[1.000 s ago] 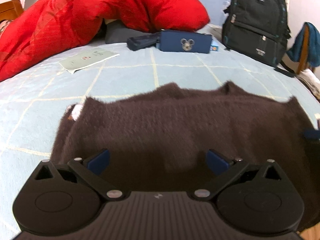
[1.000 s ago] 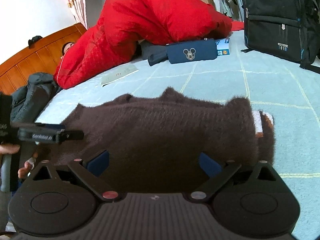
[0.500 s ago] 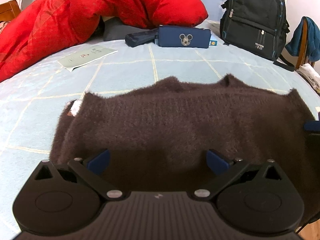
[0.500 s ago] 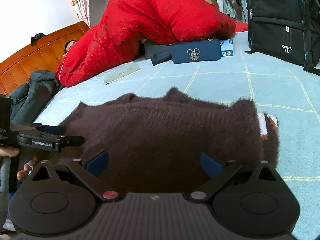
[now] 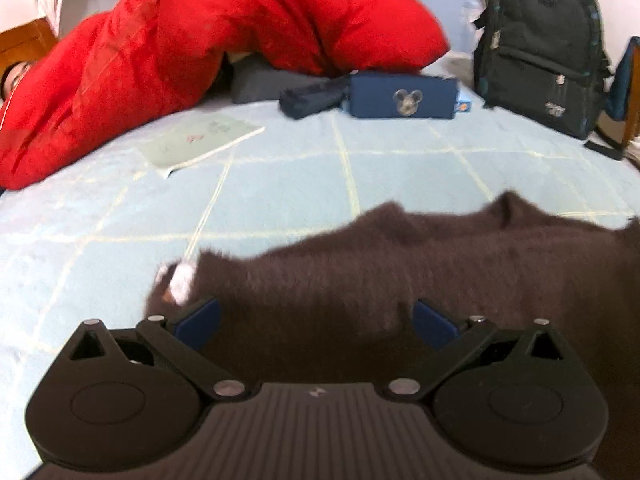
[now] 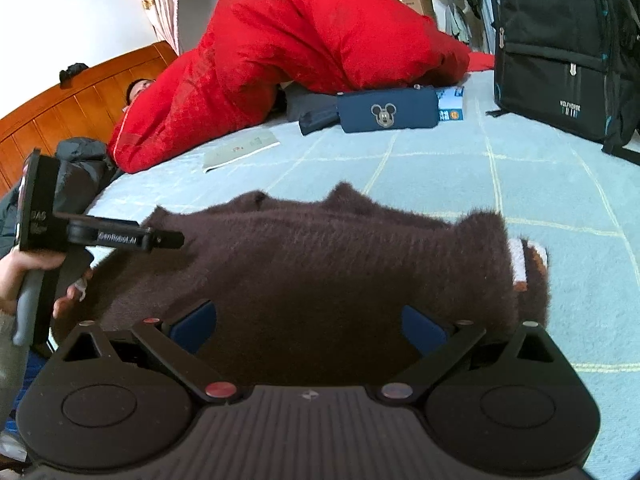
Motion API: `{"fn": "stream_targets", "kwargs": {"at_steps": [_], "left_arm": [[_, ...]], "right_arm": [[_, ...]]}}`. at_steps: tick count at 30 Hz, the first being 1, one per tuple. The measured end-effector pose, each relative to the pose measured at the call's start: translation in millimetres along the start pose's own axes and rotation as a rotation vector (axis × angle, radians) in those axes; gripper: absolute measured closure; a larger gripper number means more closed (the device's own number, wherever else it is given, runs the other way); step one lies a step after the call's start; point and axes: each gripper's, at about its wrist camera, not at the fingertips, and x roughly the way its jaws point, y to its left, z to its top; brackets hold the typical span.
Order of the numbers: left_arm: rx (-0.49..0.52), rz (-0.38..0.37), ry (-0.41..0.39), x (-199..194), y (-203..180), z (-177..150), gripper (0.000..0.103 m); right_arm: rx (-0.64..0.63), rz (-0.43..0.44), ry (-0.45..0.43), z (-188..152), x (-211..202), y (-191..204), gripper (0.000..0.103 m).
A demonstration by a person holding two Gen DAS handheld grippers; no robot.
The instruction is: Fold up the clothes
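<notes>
A pale blue quilted bed [image 6: 440, 176] carries a red duvet [image 6: 304, 48] at its far left corner and a black backpack [image 6: 560, 40] far right. The fuzzy brown sweater [image 6: 320, 264] lies folded along the near edge. Left gripper [image 5: 316, 320] and right gripper [image 6: 308, 324] sit over it, fingers spread wide.

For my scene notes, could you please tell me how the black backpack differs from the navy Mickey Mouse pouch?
The black backpack stands upright; the navy pouch lies flat on its long side. The backpack looks much bulkier than the slim pouch. The pouch bears a Mickey face; the backpack has small white lettering. Both rest on the light blue bedcover.
</notes>
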Motion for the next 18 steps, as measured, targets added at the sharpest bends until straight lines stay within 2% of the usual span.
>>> {"fn": "stream_targets", "kwargs": {"at_steps": [4,7,10,14,18], "left_arm": [[0.048,-0.042,0.017,-9,2,-14,0.001],[-0.007,-0.021,0.072,-2,17,-31,0.001],[-0.092,-0.064,0.066,-7,31,-34,0.001],[-0.038,-0.061,0.026,-24,18,-24,0.001],[0.020,-0.103,0.019,-31,7,-23,0.001]], "right_arm": [[-0.039,-0.010,0.038,-6,4,0,0.000],[-0.052,-0.054,0.074,-14,5,-6,0.000],[-0.063,-0.069,0.073,-18,-2,-9,0.000],[-0.074,-0.080,0.043,-14,-11,-5,0.000],[-0.087,-0.056,0.020,-9,-10,7,0.000]]}}
